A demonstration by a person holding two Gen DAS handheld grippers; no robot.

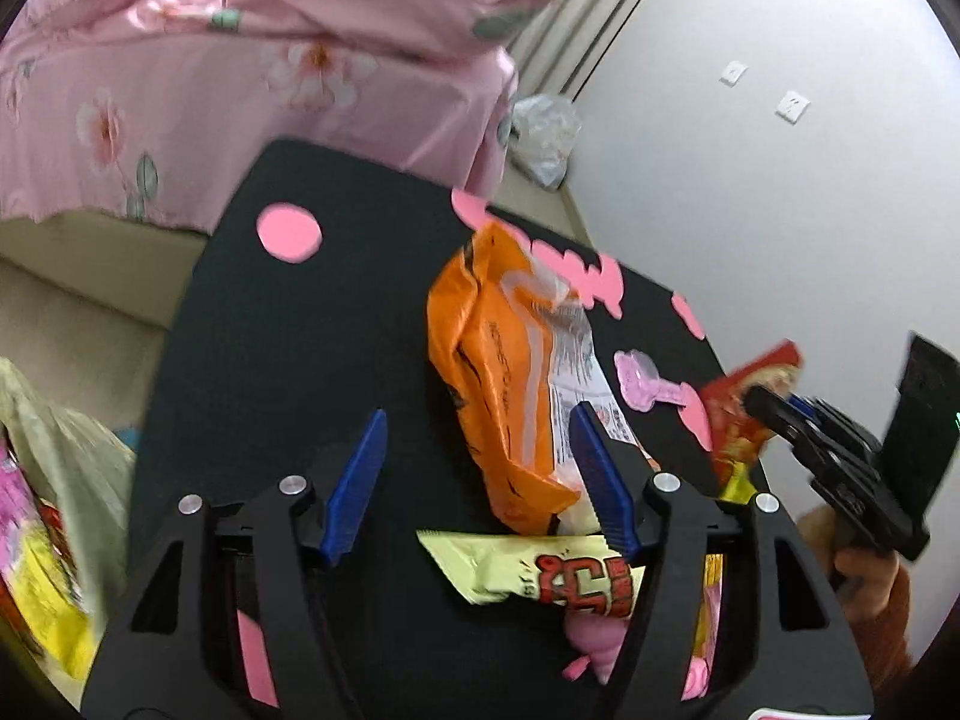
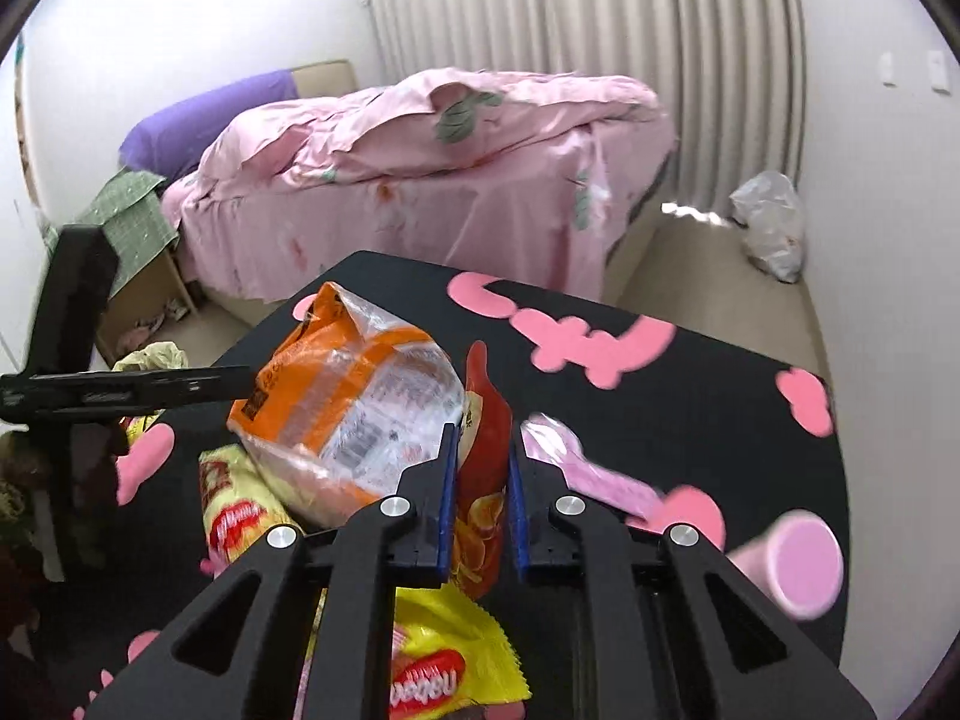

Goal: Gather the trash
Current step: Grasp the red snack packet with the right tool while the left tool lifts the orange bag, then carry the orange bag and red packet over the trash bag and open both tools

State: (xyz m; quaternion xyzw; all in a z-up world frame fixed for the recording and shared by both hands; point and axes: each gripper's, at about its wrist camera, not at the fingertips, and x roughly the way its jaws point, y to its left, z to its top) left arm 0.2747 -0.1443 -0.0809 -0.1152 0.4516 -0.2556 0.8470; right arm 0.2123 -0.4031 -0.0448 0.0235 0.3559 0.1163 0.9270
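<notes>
**Red wrapper pinched over the black table**

The red snack wrapper (image 2: 483, 480) stood upright between the right gripper (image 2: 483, 498) pads, clamped narrow. Left of it lay the orange bag (image 2: 336, 396). The left gripper (image 1: 474, 474) hung half open, empty, its right pad over that bag on the black table (image 2: 720, 420).

The counter (image 2: 708, 396) is black with pink shapes. An orange bag (image 2: 354, 396) lies near its middle. Just right of the bag lie a pink spoon (image 2: 576, 462) and a pink cup (image 2: 798, 564); yellow wrappers (image 2: 240, 516) lie before it.
</notes>
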